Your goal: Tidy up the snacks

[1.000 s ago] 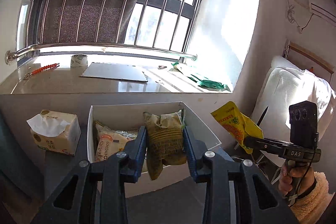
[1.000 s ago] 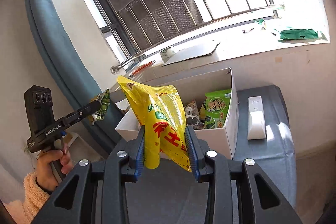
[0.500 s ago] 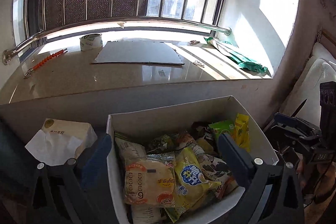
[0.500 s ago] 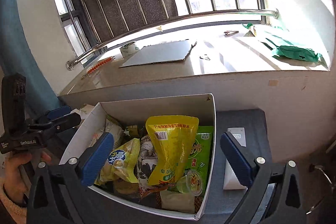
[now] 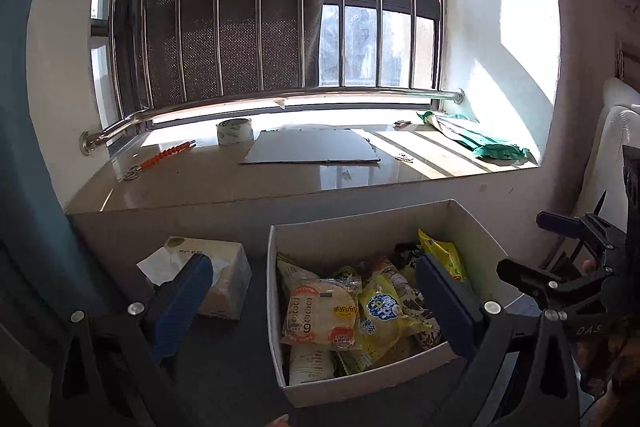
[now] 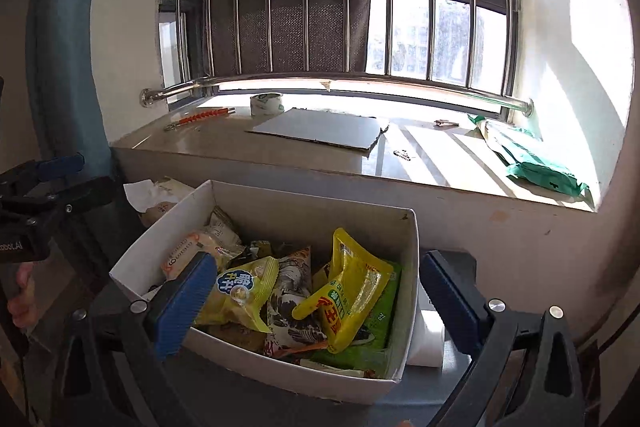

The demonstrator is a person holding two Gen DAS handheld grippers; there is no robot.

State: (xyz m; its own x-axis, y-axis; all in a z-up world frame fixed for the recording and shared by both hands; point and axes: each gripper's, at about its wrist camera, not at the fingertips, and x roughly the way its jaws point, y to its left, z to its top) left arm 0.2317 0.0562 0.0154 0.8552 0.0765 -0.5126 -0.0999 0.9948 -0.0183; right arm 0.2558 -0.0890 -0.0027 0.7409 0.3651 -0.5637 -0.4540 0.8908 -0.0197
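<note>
Left wrist view: the left tool (image 5: 316, 291) stood released, its blue pads wide apart and gripping nothing, one pad over the tissue box (image 5: 208, 275), the other over the right part of the white box (image 5: 360, 383). The white box sat on the dark desk (image 5: 224, 367) just right of the tissue box and held the snacks: a round flatbread pack (image 5: 322, 313) at the front left, a yellow bag with a blue logo (image 5: 380, 311) beside it, a yellow pouch (image 5: 442, 253) toward the back right. The right tool (image 5: 560, 247) showed at the right edge, fingers spread and bare. Right wrist view: the right tool (image 6: 316, 295) was likewise released and gripping nothing, pads straddling the white box (image 6: 288, 367). A yellow pouch with red characters (image 6: 348, 291) lay tilted on a green pack (image 6: 384, 311) at the box's right wall. The left tool (image 6: 52, 179) hung at the left edge, fingers parted. Tape roll (image 6: 266, 103) and a cardboard sheet (image 6: 320, 133) rested on the windowsill (image 6: 432, 163).
</note>
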